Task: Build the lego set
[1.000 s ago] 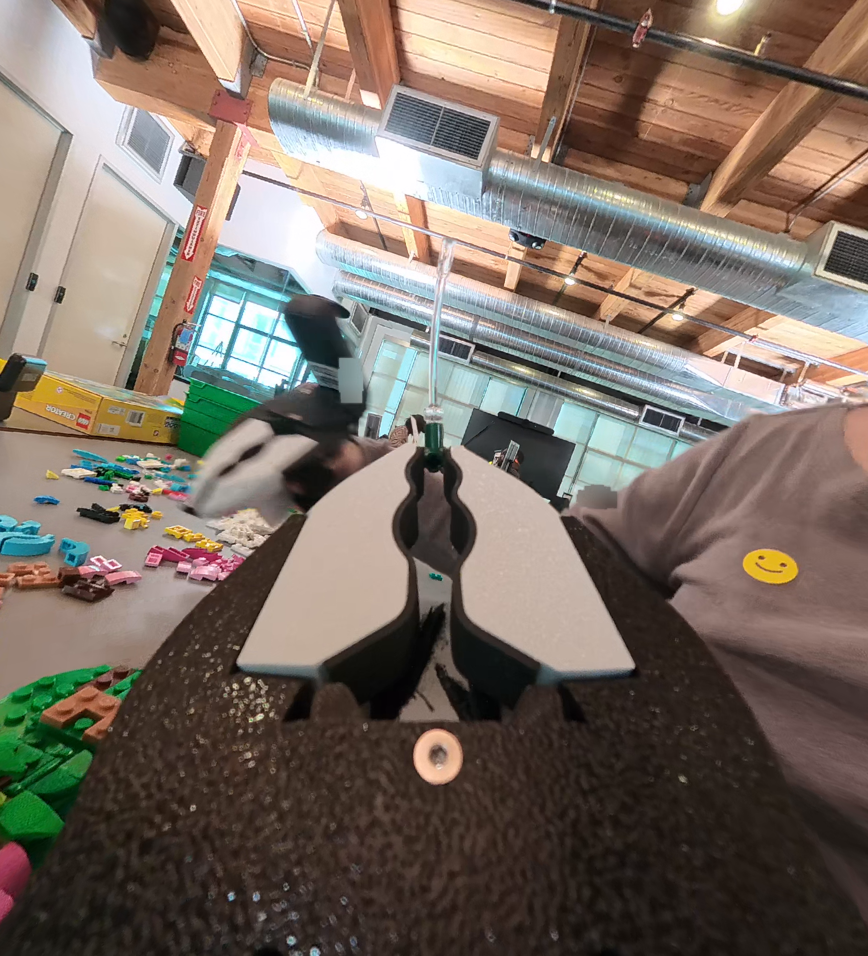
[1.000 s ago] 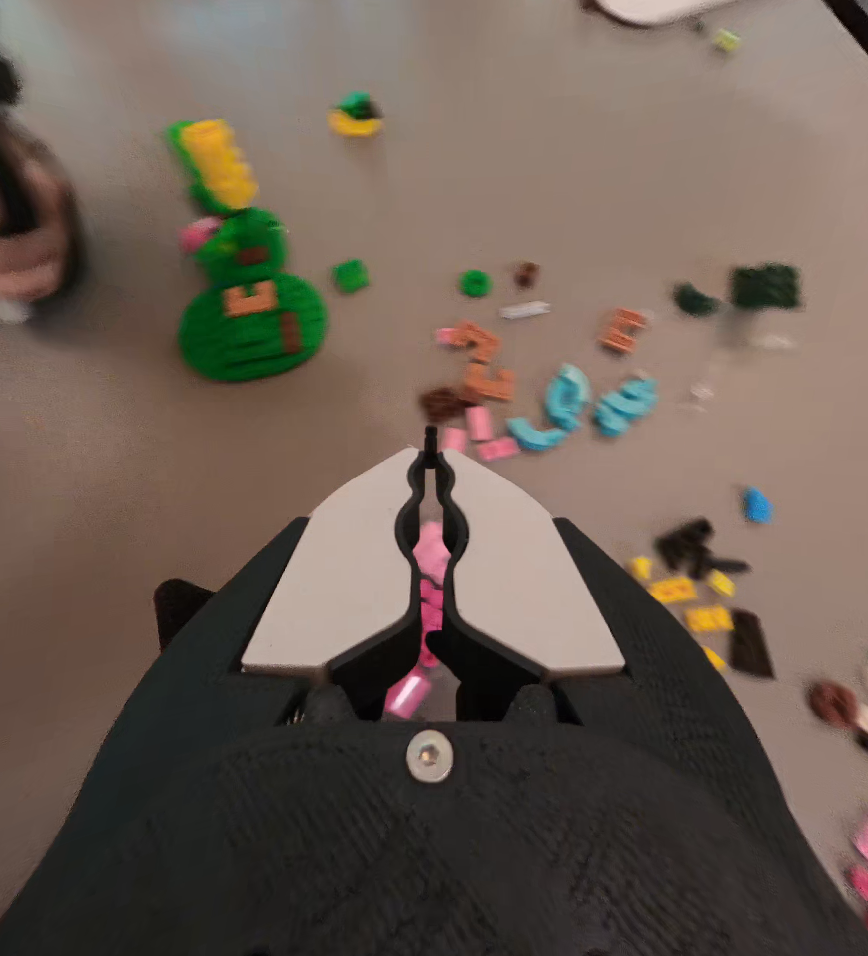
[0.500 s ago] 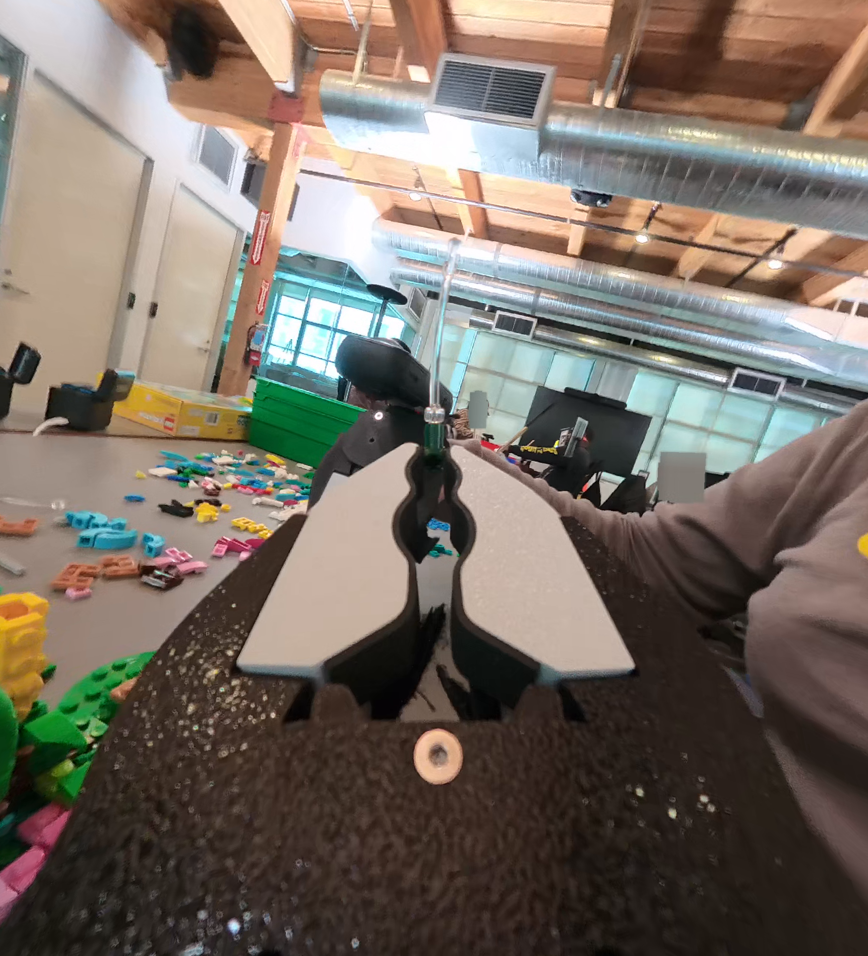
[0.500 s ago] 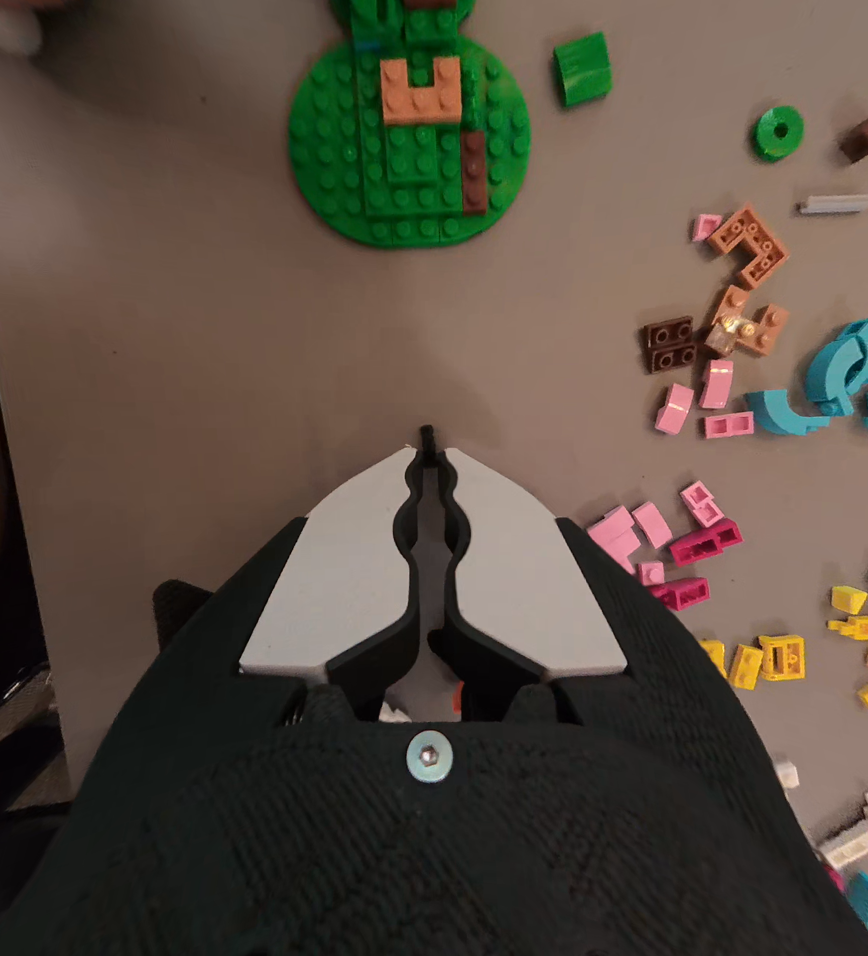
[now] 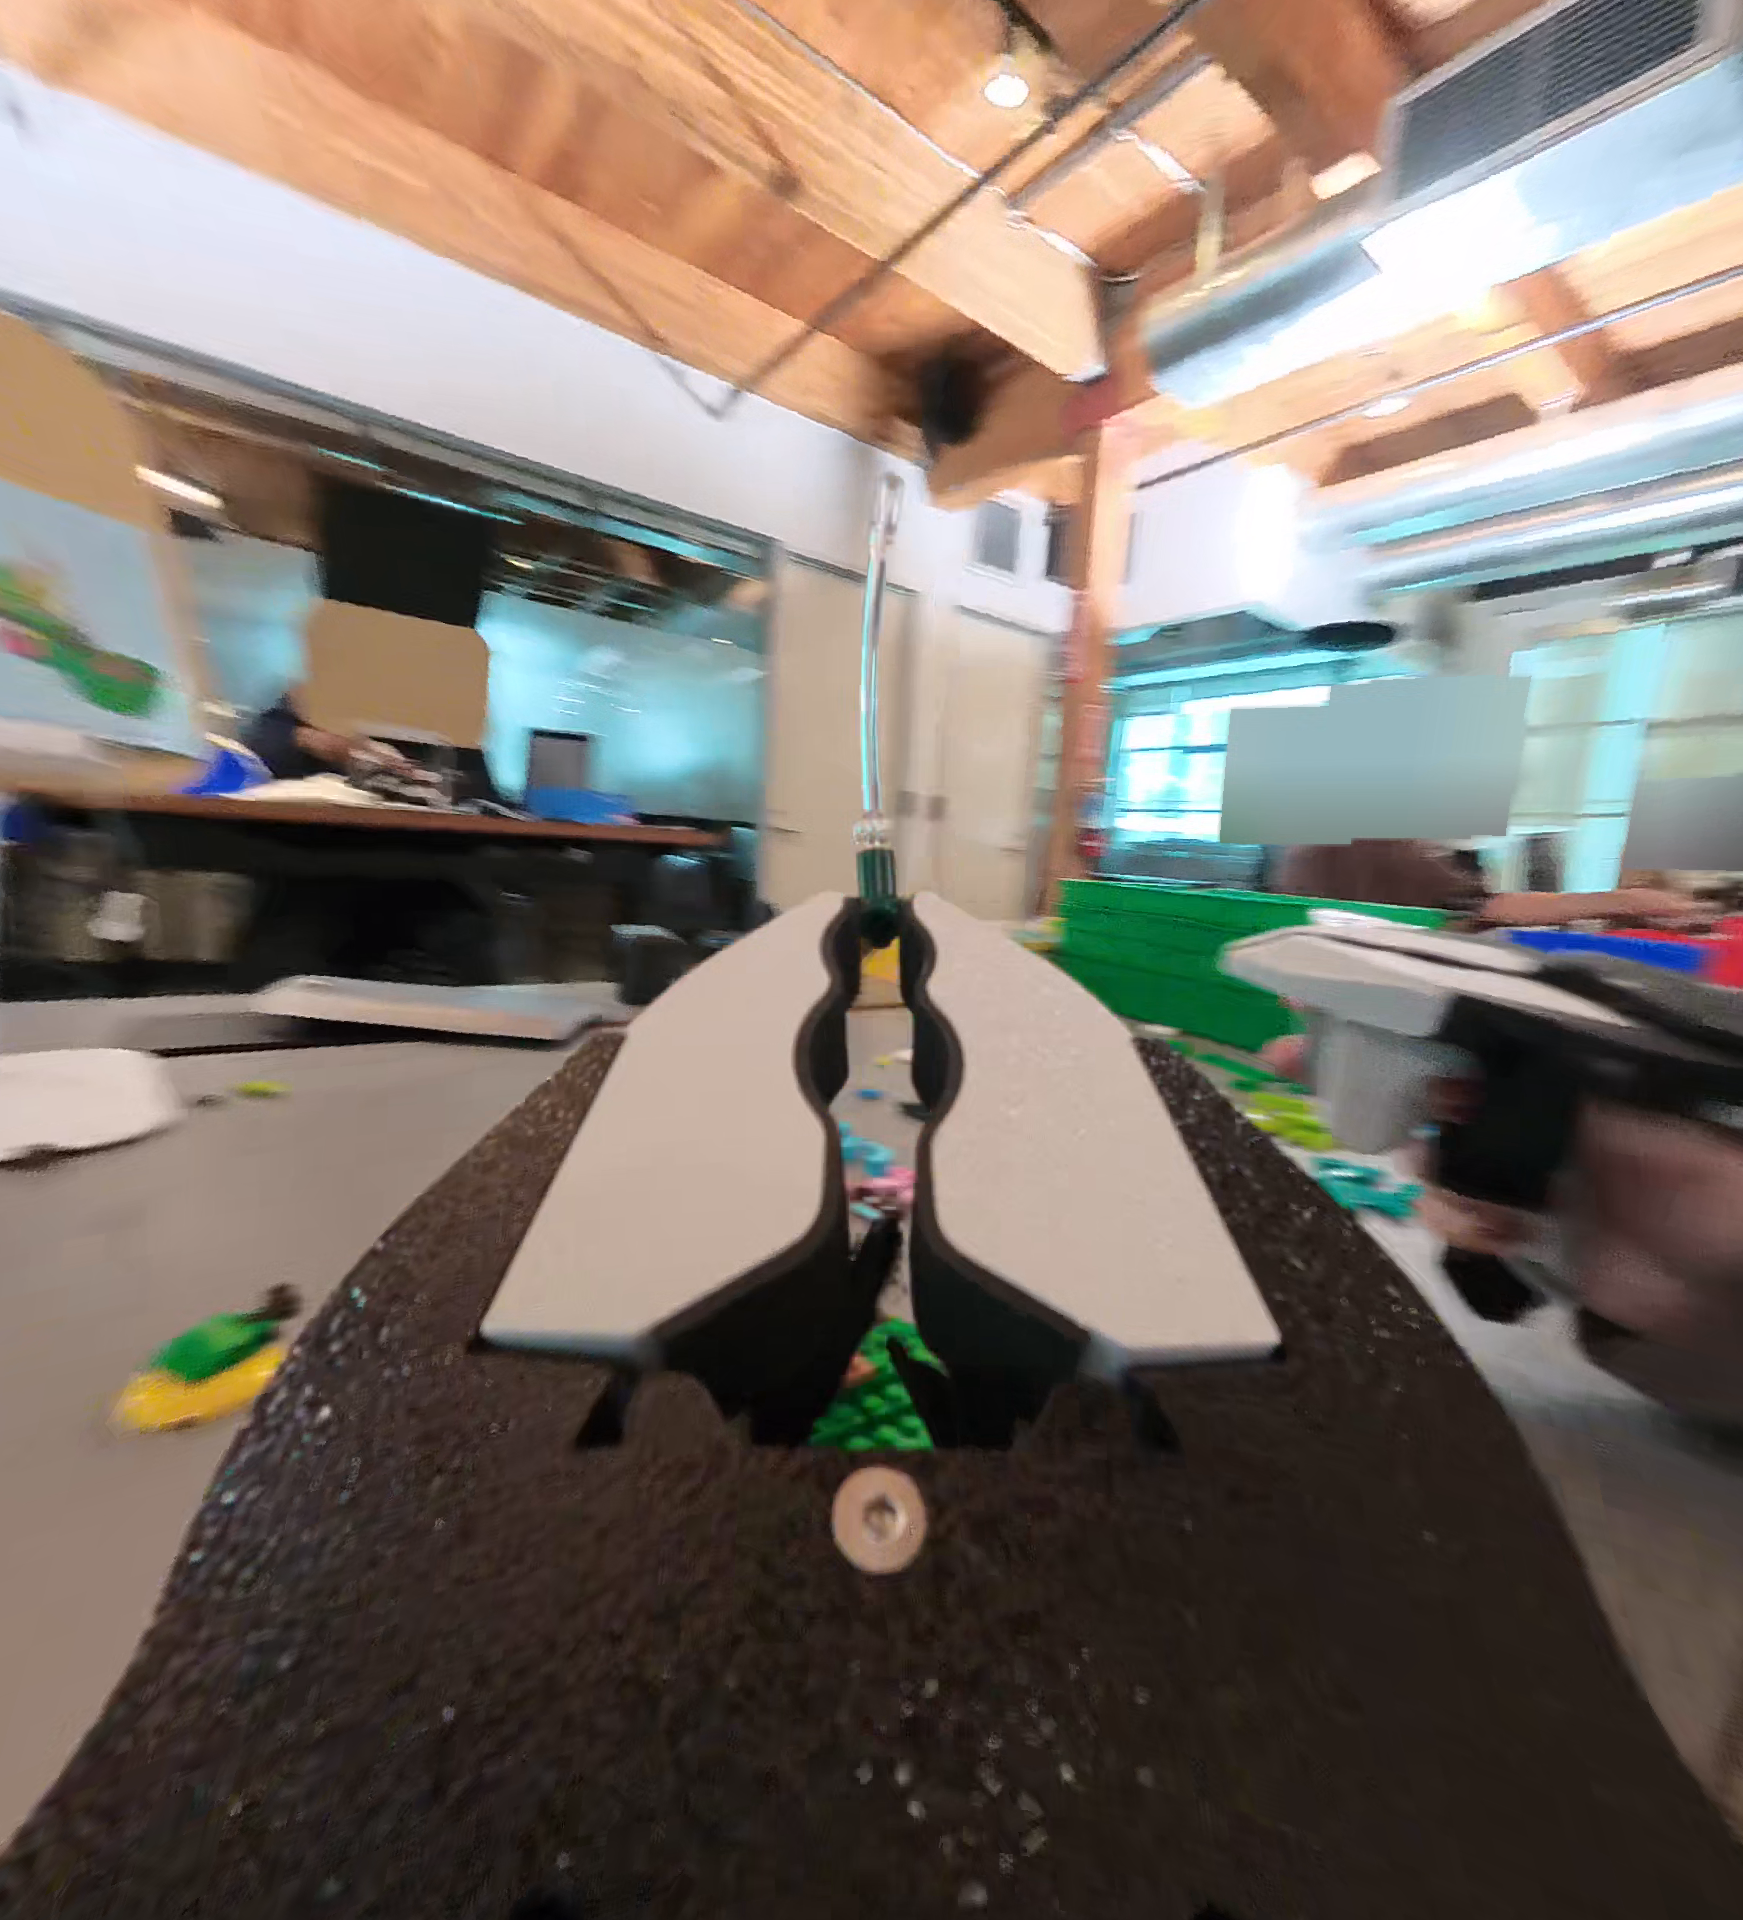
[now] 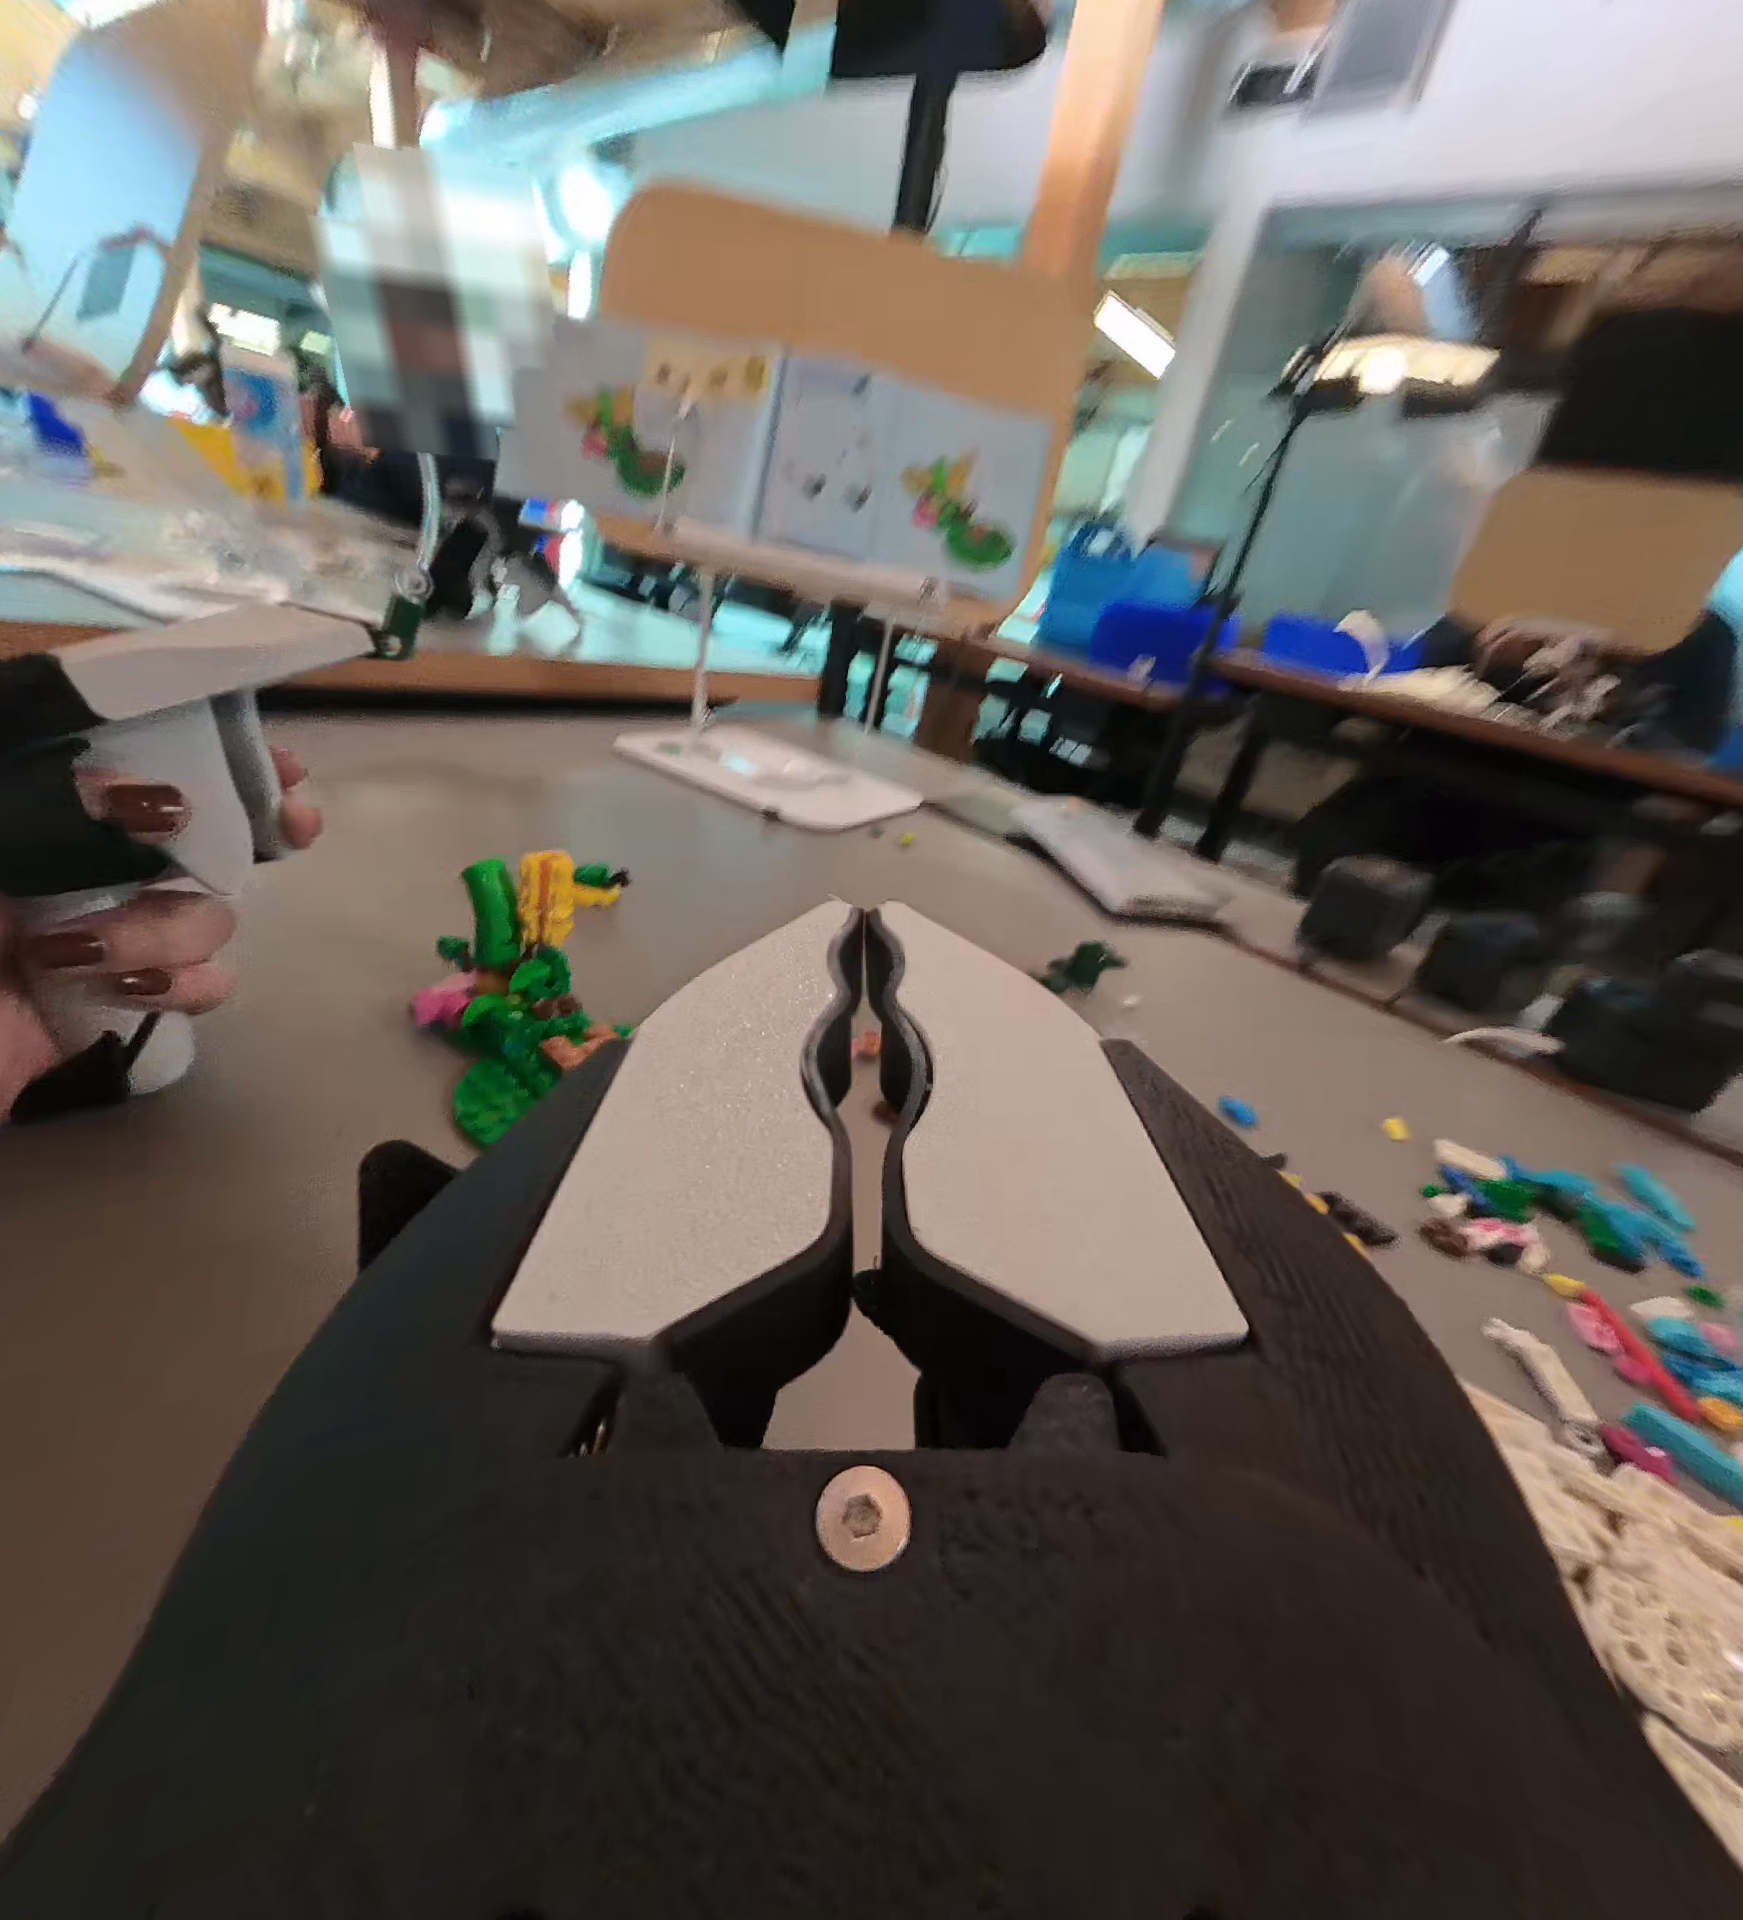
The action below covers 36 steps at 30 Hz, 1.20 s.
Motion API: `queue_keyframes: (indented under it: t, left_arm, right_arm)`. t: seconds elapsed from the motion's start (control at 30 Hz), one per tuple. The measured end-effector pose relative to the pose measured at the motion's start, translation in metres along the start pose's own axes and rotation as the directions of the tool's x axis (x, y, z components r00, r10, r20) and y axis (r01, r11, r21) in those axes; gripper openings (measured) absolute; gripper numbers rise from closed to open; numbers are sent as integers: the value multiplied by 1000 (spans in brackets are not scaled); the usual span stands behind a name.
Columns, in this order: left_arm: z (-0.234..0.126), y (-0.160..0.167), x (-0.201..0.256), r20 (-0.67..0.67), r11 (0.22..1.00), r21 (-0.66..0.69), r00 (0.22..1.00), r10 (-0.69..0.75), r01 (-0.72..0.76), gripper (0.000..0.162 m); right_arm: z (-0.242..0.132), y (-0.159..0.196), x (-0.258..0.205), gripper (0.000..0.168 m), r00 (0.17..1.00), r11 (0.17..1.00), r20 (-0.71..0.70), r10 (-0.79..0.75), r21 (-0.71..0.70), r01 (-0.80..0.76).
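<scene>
My left gripper (image 5: pixel 879 920) is shut on a small dark green piece (image 5: pixel 875 891) with a clear bent rod (image 5: pixel 873 675) standing up from it. It also shows in the right wrist view (image 6: pixel 368 642), held in a hand above the grey table, with the green piece (image 6: pixel 399 621) at its tips. My right gripper (image 6: pixel 864 916) is shut, and nothing shows between its tips. It appears at the right of the left wrist view (image 5: pixel 1262 961). The green plant build (image 6: pixel 514 1003) with yellow and pink parts stands on the table between the two grippers.
Loose bricks (image 6: pixel 1625 1257) of many colours lie at the right of the table (image 6: pixel 171 1299), with white pieces (image 6: pixel 1656 1621) nearer. A stand with instruction pages (image 6: pixel 773 457) is at the back. A yellow and green piece (image 5: pixel 202 1361) lies at the left. Green bins (image 5: pixel 1168 966) stand behind. The gap from one gripper's tips to the other's is roughly 15 cm.
Both grippers have swung. The right view has tilted up from looking down at the table to level. The small black stub at the right tips no longer shows. The left gripper still holds its piece.
</scene>
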<state>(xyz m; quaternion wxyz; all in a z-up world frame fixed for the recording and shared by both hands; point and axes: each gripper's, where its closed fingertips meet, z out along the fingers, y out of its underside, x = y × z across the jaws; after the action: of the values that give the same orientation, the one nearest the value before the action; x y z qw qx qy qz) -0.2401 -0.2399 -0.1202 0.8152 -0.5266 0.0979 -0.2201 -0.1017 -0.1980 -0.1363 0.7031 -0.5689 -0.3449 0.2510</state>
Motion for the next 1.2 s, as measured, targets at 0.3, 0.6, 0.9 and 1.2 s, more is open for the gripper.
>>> queue_keyframes:
  t: [0.3, 0.6, 0.9, 1.2]
  left_arm:
    - [0, 2, -10, 59, 1000, -22, 998, 1, 0, 6]
    - [-6, -4, -23, 73, 993, 34, 991, -113, 111, 6]
    - [-4, -2, -21, 32, 987, 30, 987, -160, 159, 6]
    - [-21, -12, -38, 78, 985, 47, 982, -170, 167, 7]
  right_arm:
    - [-16, -4, -8, 0, 979, 977, -126, -159, 125, 174]
    - [-18, -1, -6, 0, 978, 977, -120, -168, 112, 182]
    - [-16, 0, 1, 0, 975, 978, -154, -163, 107, 180]
    - [-11, -1, -1, 0, 985, 980, -110, -132, 133, 146]
